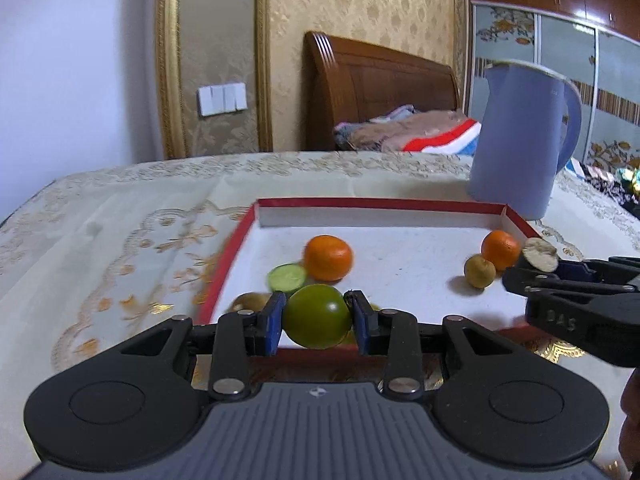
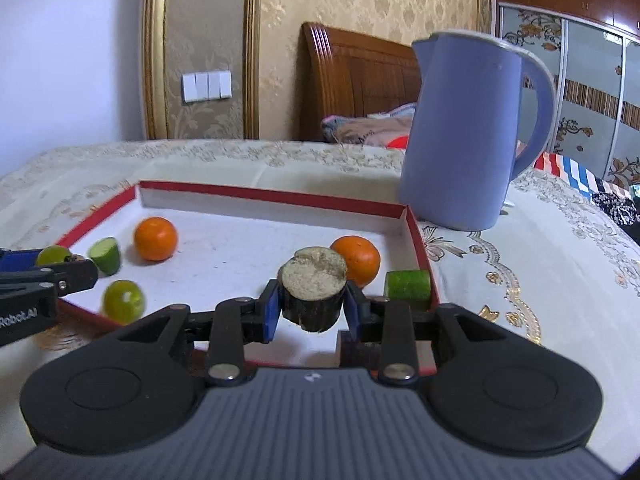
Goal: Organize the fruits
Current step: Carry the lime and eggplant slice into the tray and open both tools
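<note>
A shallow red-rimmed white tray [image 1: 360, 203] [image 2: 276, 197] lies on the table. My left gripper [image 1: 317, 320] is shut on a round green fruit [image 1: 316, 322] above the tray's near left edge; it also shows in the right wrist view [image 2: 52, 255]. My right gripper [image 2: 312, 310] is shut on a dark-skinned cut chunk with a pale top [image 2: 314, 286], above the tray's near right; it shows in the left wrist view [image 1: 540, 254]. In the tray lie two oranges [image 2: 155, 239] [image 2: 357, 259], cucumber pieces [image 2: 106, 255] [image 2: 408, 286], and a small green fruit [image 2: 123, 301].
A tall blue jug [image 2: 468, 132] [image 1: 520, 136] stands just behind the tray's far right corner. The table has an embroidered cream cloth [image 1: 120, 232]. A bed with a wooden headboard [image 1: 376, 80] and a wardrobe [image 2: 580, 80] are behind.
</note>
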Action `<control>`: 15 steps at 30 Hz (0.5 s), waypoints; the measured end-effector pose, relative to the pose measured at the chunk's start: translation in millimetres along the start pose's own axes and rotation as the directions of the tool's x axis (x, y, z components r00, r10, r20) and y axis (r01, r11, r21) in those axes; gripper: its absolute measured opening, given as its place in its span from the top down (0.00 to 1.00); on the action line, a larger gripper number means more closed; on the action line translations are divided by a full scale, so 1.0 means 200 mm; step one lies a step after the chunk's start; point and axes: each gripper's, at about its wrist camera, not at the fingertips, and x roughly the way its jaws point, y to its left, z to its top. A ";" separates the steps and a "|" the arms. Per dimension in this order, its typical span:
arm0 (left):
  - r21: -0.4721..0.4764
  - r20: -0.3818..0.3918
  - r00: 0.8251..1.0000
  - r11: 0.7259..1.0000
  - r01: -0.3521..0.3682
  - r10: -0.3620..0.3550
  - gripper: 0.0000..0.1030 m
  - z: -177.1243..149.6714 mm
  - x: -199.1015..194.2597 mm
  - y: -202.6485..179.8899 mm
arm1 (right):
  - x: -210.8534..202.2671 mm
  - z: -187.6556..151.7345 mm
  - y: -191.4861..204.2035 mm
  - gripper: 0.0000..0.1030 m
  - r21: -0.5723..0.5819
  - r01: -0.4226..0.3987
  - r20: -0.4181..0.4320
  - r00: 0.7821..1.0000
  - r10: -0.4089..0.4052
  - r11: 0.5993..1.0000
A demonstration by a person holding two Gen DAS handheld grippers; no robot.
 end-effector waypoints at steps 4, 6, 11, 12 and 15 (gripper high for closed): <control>0.008 -0.031 1.000 1.000 -0.003 0.003 0.67 0.04 0.12 -0.05 | 0.11 0.02 -0.01 0.69 0.004 0.006 -0.044 0.999 -0.005 1.000; 0.003 -0.047 0.999 1.000 -0.009 0.009 0.67 0.04 0.17 -0.06 | 0.15 0.03 -0.01 0.70 0.003 0.018 -0.052 0.999 -0.018 1.000; 0.002 -0.052 0.997 0.998 -0.057 0.057 0.67 0.05 0.25 -0.06 | 0.23 0.05 0.00 0.70 0.007 0.039 -0.062 0.997 -0.038 0.999; -0.007 -0.055 0.996 0.998 -0.065 0.065 0.67 0.05 0.26 -0.05 | 0.24 0.06 0.01 0.70 -0.001 0.047 -0.056 0.997 -0.047 0.999; -0.026 -0.060 0.994 0.996 -0.091 0.089 0.67 0.06 0.30 -0.04 | 0.27 0.06 0.03 0.70 -0.011 0.044 -0.049 0.998 -0.045 0.999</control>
